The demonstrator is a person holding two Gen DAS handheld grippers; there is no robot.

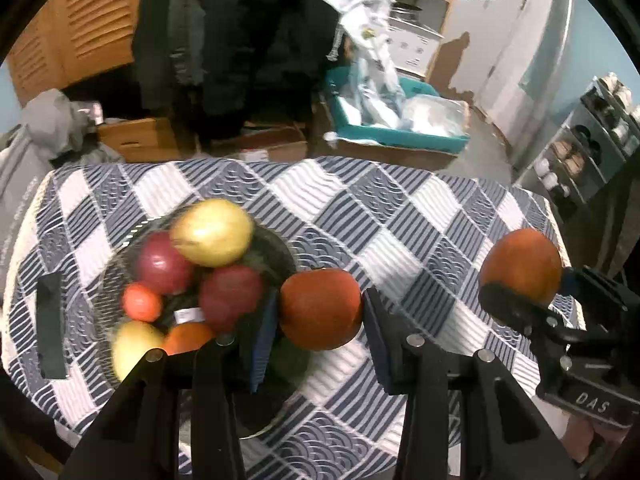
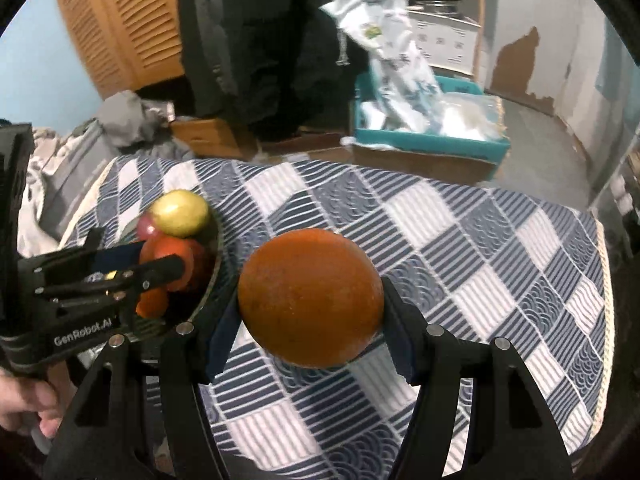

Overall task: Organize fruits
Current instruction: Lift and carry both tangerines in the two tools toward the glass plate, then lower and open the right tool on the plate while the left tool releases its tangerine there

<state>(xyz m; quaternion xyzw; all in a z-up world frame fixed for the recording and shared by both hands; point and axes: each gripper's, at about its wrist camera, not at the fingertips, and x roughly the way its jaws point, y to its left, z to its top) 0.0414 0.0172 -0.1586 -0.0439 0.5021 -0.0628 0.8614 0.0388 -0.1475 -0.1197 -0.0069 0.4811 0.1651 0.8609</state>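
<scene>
Left gripper (image 1: 320, 312) clamps one orange (image 1: 320, 308), right gripper (image 2: 310, 300) another (image 2: 310, 298). Bowl (image 1: 280, 248) at nine o'clock: lower gently, avoid piled fruit.

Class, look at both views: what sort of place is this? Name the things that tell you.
Probably a lived-in home room used partly for storage: a table under a checked cloth with a fruit bowl, louvred wooden doors, and cardboard boxes on the floor.

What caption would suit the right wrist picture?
Right gripper shut on an orange above the checked tablecloth, fruit bowl alongside.
</scene>
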